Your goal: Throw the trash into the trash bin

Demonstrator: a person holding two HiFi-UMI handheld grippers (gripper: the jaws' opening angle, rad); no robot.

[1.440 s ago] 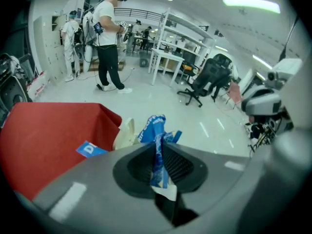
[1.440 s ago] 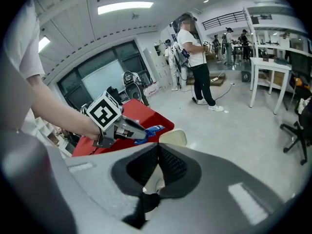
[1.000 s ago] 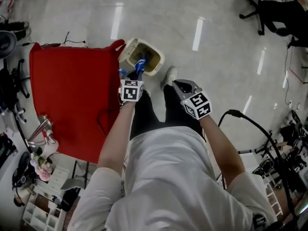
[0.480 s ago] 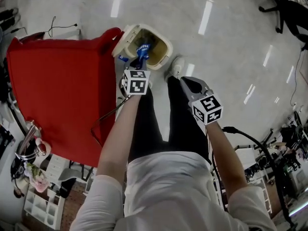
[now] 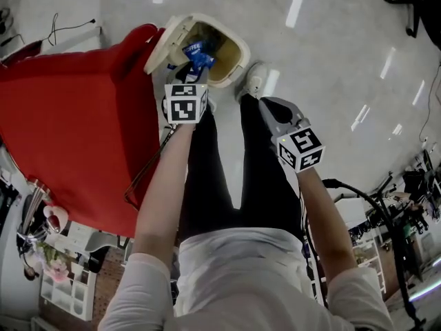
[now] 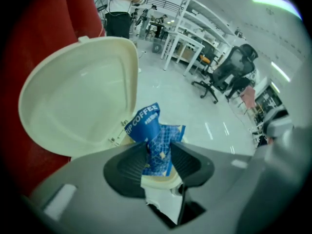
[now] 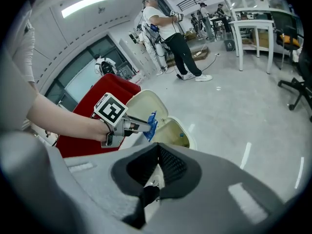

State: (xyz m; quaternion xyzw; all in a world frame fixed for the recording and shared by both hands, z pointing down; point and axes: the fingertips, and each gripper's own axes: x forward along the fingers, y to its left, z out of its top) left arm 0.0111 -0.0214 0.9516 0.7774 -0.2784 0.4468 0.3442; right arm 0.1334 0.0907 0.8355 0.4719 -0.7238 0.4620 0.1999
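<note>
A cream pedal trash bin (image 5: 238, 47) stands on the floor with its lid (image 6: 80, 89) raised. My left gripper (image 5: 190, 69) hangs over the bin's opening. Its jaws have just been opening, and a crumpled blue coffee wrapper (image 6: 152, 130) still stands loosely between them. The wrapper (image 5: 196, 52) shows blue against the bin's dark inside. My right gripper (image 5: 266, 106) is shut and empty, to the right of the bin above a white shoe (image 5: 253, 80). The right gripper view shows its own jaws meeting (image 7: 157, 147), and beyond them the left gripper (image 7: 141, 126) with the wrapper (image 7: 150, 122) over the bin (image 7: 178, 130).
A table under a red cloth (image 5: 69, 116) stands just left of the bin. Black cables (image 5: 358, 192) lie on the floor at the right. An office chair (image 6: 229, 74) and white tables stand further off. Another person (image 7: 168, 28) stands in the background.
Both grippers have come down toward the bin. The left jaws have spread apart round the wrapper, which now sits over the bin's opening.
</note>
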